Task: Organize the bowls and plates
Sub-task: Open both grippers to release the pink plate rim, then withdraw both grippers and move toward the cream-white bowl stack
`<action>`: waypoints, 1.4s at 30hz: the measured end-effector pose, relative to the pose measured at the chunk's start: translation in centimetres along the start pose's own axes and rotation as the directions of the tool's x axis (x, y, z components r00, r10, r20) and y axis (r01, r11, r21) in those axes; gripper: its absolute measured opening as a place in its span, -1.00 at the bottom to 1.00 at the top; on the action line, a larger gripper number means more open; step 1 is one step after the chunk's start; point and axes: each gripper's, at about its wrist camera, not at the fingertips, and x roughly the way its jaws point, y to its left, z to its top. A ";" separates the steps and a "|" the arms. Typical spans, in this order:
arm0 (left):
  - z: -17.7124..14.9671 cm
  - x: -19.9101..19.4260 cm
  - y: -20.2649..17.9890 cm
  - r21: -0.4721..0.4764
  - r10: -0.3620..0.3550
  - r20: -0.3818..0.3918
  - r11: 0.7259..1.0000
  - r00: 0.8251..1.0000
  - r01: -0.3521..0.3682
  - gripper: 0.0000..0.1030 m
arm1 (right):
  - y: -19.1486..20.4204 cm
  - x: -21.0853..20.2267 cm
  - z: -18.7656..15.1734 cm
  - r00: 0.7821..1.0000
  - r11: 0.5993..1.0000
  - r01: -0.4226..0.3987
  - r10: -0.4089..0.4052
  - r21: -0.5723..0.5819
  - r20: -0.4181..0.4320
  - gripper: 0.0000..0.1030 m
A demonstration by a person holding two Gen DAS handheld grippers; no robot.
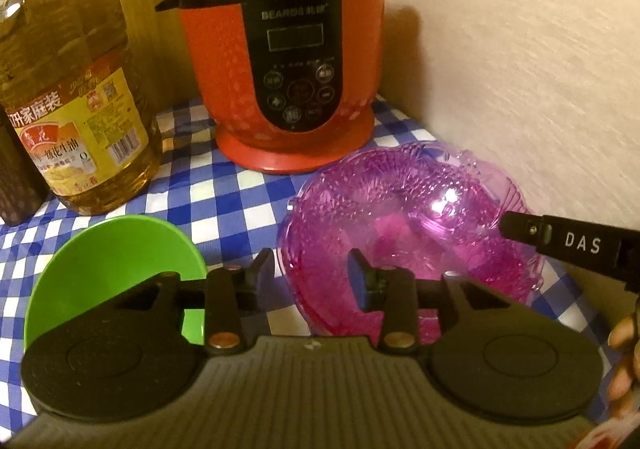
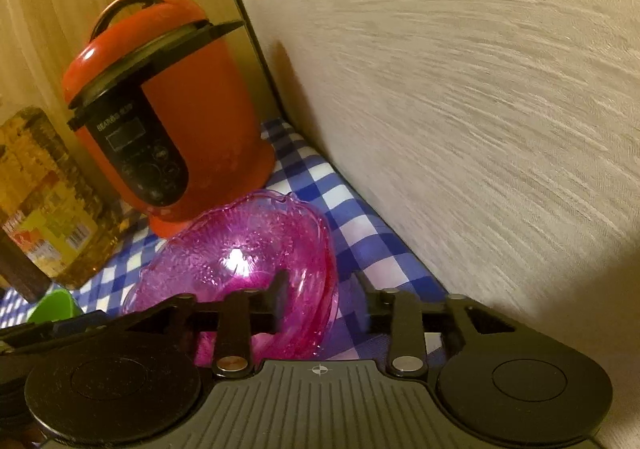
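The pink glass bowl (image 1: 408, 233) sits on the blue checked tablecloth (image 1: 224, 189) beside the wall (image 1: 520, 69), in front of the red electric pressure cooker (image 1: 288, 61); a green bowl (image 1: 116, 269) lies to its left, near the cooking-oil bottle (image 1: 76, 101). The left gripper (image 1: 312, 273) stands open, its jaws straddling the pink bowl's near rim without pressing it. The right gripper (image 2: 324, 297) is open too, parted across the opposite rim. The likely risk — glass is slick, and an uneven pinch could slip or tip the bowl against the cooker.
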 end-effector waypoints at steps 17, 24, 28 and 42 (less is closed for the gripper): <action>-0.1 -2.0 0.3 -0.029 -0.024 0.022 0.999 0.999 0.025 -0.30 | -1.7 -2.1 0.4 0.998 0.994 -0.025 0.018 0.111 0.068 -0.35; -0.3 -1.9 0.3 -0.046 -0.035 0.017 0.998 0.999 0.035 -0.30 | -1.7 -1.1 0.4 0.999 0.991 -0.032 0.029 0.128 0.024 -0.92; -0.4 -2.1 0.4 -0.053 -0.036 0.018 0.998 0.999 0.037 -0.30 | -1.4 -1.7 0.7 0.998 0.993 -0.038 0.032 0.108 0.057 -0.92; -1.3 -4.7 1.1 -0.118 -0.062 0.020 0.991 0.998 0.064 -0.30 | 0.2 -3.8 -0.2 0.997 0.999 -0.028 0.026 0.036 0.067 -0.05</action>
